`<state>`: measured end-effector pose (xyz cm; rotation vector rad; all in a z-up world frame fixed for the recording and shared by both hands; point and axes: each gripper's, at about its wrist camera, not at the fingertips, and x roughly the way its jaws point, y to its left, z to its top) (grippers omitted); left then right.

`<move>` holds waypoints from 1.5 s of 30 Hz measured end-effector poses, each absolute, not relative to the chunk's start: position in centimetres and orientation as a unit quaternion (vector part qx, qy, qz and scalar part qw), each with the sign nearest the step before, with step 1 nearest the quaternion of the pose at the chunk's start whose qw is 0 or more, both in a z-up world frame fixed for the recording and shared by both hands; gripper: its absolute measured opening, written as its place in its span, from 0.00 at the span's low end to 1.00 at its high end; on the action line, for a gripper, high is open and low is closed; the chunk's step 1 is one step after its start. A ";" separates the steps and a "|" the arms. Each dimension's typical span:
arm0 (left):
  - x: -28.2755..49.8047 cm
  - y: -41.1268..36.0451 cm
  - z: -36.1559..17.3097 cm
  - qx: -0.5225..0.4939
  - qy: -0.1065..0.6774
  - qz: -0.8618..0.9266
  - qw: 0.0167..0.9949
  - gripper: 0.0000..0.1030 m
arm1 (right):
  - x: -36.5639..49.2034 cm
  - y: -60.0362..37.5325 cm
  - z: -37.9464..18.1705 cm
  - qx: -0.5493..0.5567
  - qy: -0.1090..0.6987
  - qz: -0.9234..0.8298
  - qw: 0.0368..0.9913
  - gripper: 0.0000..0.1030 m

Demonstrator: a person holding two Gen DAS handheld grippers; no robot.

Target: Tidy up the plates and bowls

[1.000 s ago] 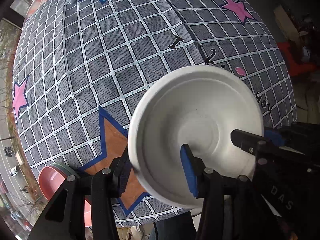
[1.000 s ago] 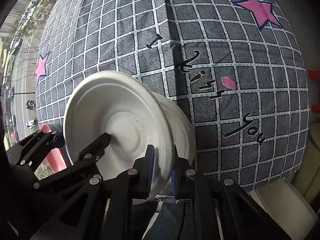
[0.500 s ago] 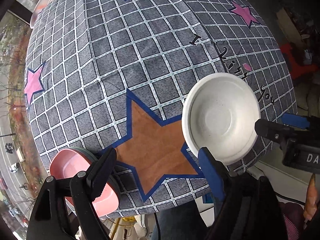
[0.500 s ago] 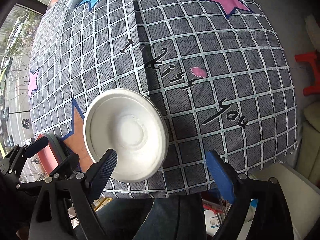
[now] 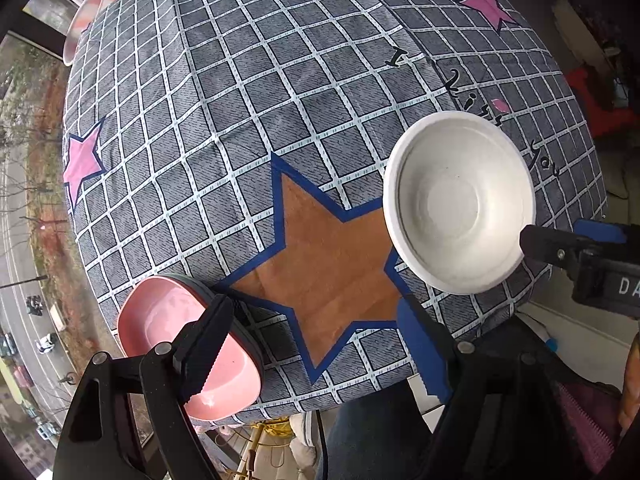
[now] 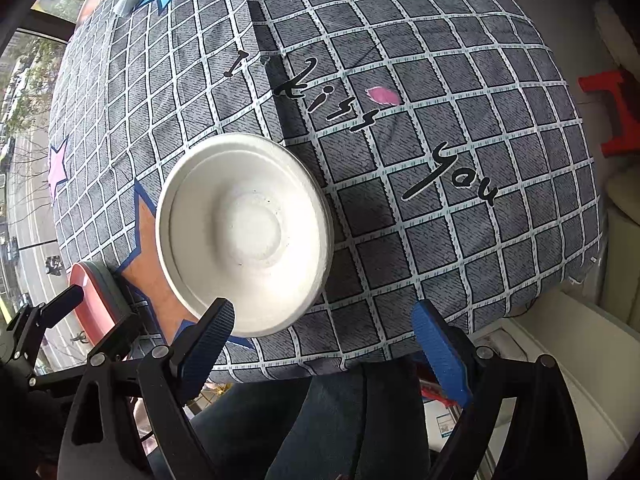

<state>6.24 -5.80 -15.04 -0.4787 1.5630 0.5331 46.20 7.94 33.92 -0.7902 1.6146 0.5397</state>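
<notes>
Hovering at the near table edge, left gripper (image 5: 320,344) and right gripper (image 6: 324,340) both gape wide, holding nothing. White bowl (image 6: 244,236) sits upright on the checked cloth (image 6: 440,120), just beyond the right gripper, overlapping the orange star (image 5: 332,256). Pink bowl (image 5: 176,328) in a grey one at the near-left corner. Farther: pink star (image 5: 82,158), another pink bowl (image 5: 82,16) at the far edge.

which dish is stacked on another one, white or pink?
The pink bowl at the table's near-left edge: a grey rim shows under it, so it sits nested in another dish. The white bowl lies alone on the checked cloth.
</notes>
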 end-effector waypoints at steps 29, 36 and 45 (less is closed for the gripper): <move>5.6 -4.7 -13.2 -0.208 0.682 0.271 0.646 0.84 | 45.3 5.4 33.9 -0.312 0.707 0.229 0.592 0.89; 6.0 -5.2 -13.0 -0.222 0.667 0.263 0.660 0.84 | 45.7 4.9 35.3 -0.317 0.693 0.222 0.608 0.89; 6.0 -4.9 -13.5 -0.268 0.650 0.263 0.661 0.84 | 47.3 3.3 36.2 -0.332 0.699 0.187 0.605 0.89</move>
